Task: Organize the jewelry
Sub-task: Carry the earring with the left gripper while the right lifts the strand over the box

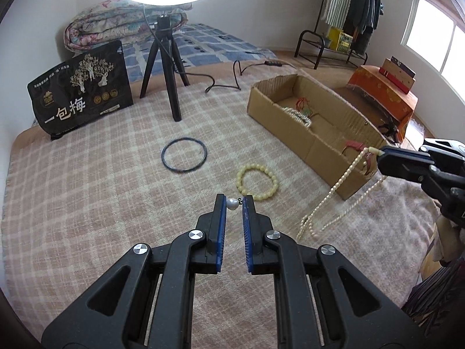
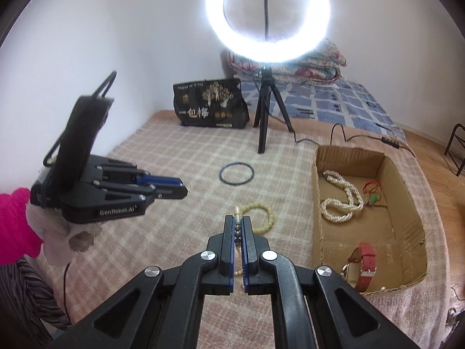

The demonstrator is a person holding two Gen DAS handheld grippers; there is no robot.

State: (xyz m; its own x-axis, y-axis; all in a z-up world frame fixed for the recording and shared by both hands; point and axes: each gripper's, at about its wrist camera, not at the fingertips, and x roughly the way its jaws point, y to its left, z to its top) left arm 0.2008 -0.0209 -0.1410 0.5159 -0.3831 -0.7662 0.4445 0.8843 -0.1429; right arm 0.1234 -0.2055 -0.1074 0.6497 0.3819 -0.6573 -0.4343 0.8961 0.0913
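My left gripper is shut on a single pearl earring held between its blue pads above the checked blanket. My right gripper is shut on a long pearl necklace; in the left wrist view the strand hangs from its tips down to the blanket beside the cardboard box. A cream bead bracelet and a thin black bangle lie on the blanket. The box holds a white pearl necklace, a red cord piece and a red-strapped watch.
A ring light on a black tripod stands at the back, its cable trailing over the blanket. A black snack bag leans at the back left. An orange box and a clothes rack stand beyond the cardboard box.
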